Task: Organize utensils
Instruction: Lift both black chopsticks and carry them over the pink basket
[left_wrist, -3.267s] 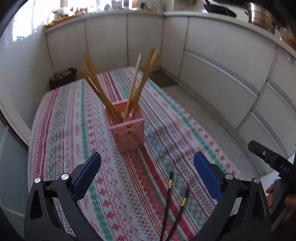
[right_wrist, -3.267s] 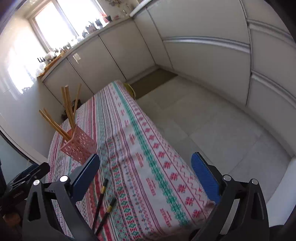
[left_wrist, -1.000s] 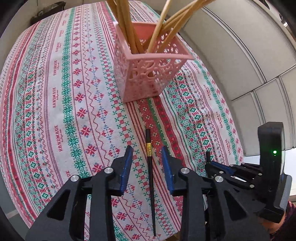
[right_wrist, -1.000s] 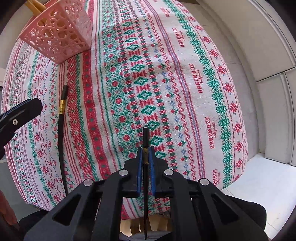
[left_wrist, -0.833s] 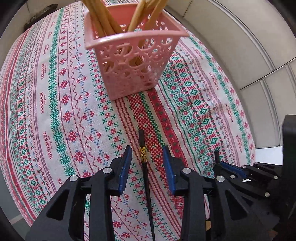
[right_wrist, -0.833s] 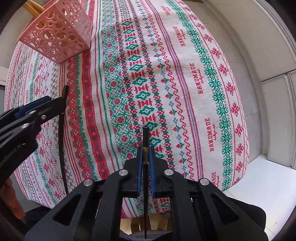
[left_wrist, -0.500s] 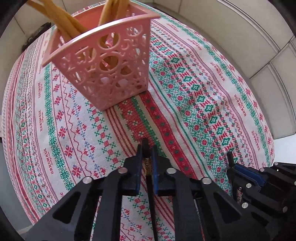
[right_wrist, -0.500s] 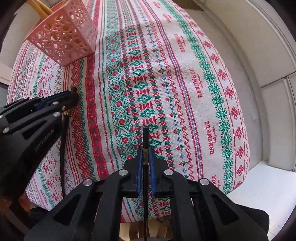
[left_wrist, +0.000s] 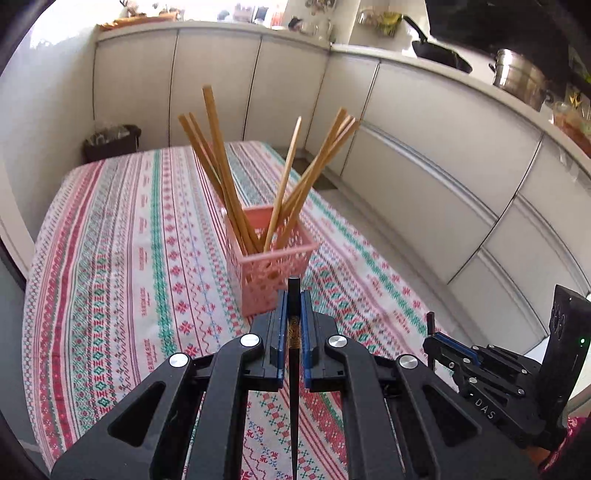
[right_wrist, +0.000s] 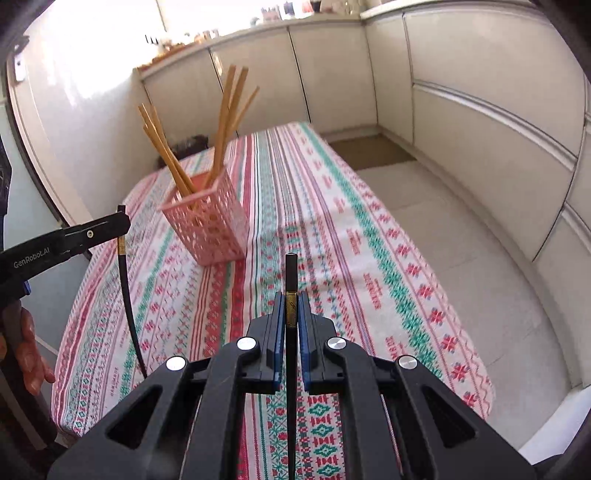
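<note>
A black chopstick (left_wrist: 293, 354) is clamped in the closed left tongs (left_wrist: 293, 314), another chopstick (right_wrist: 290, 295) in the closed right tongs (right_wrist: 290, 314), both held above the tabletop (left_wrist: 110, 258) near the pink basket (left_wrist: 273, 273).

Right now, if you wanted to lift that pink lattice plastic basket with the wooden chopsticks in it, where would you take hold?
Probably the rim of one side wall of the pink lattice plastic basket, coming from above at a corner clear of the wooden chopsticks. The walls are thin and upright, so two fingers could pinch one; the fanned sticks block the middle. Both grippers are already full.
</note>
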